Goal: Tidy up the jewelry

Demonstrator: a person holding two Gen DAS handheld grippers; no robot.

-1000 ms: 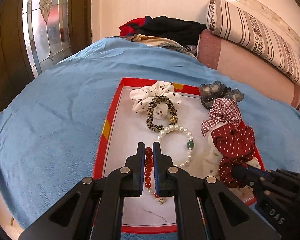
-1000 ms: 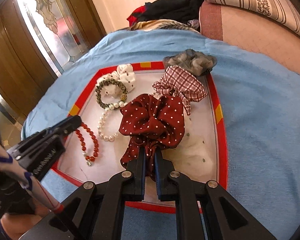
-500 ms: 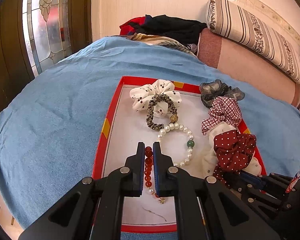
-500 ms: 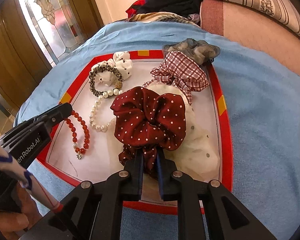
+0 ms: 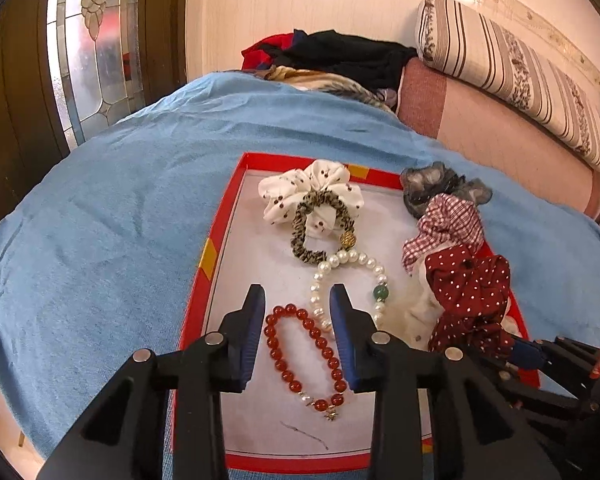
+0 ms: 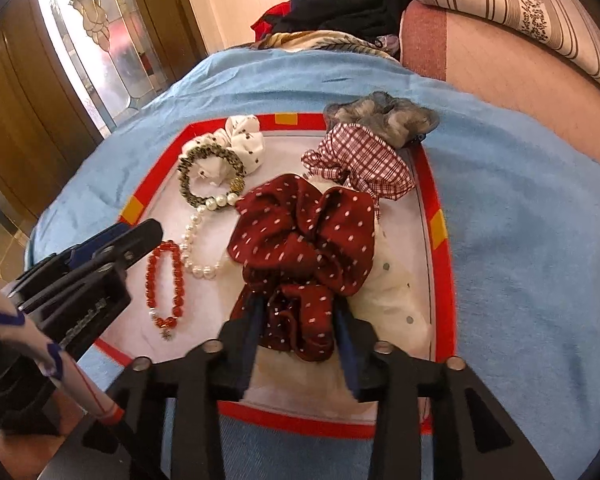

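Observation:
A red-rimmed tray [image 5: 214,240] [image 6: 436,200] lies on a blue blanket. My left gripper [image 5: 298,300] is open, its fingers on either side of a red bead bracelet [image 5: 304,356] [image 6: 166,280] lying flat on the tray. A pearl bracelet [image 5: 350,280] [image 6: 198,240] lies just beyond it. My right gripper [image 6: 300,308] is open around the lower part of a dark red polka-dot scrunchie [image 6: 304,236] [image 5: 468,300], which rests on a cream scrunchie [image 6: 392,292]. The left gripper also shows in the right wrist view [image 6: 140,236].
On the tray's far side lie a white dotted scrunchie [image 5: 312,192], a leopard hair tie [image 5: 320,228], a red checked scrunchie [image 5: 444,224] and a grey scrunchie [image 5: 440,184] over the rim. Clothes [image 5: 340,60] and a striped pillow [image 5: 512,68] lie beyond.
Both grippers have opened. The left let go of the red bead bracelet, now lying spread on the tray. The right released the dark red scrunchie, which has dropped onto the cream one.

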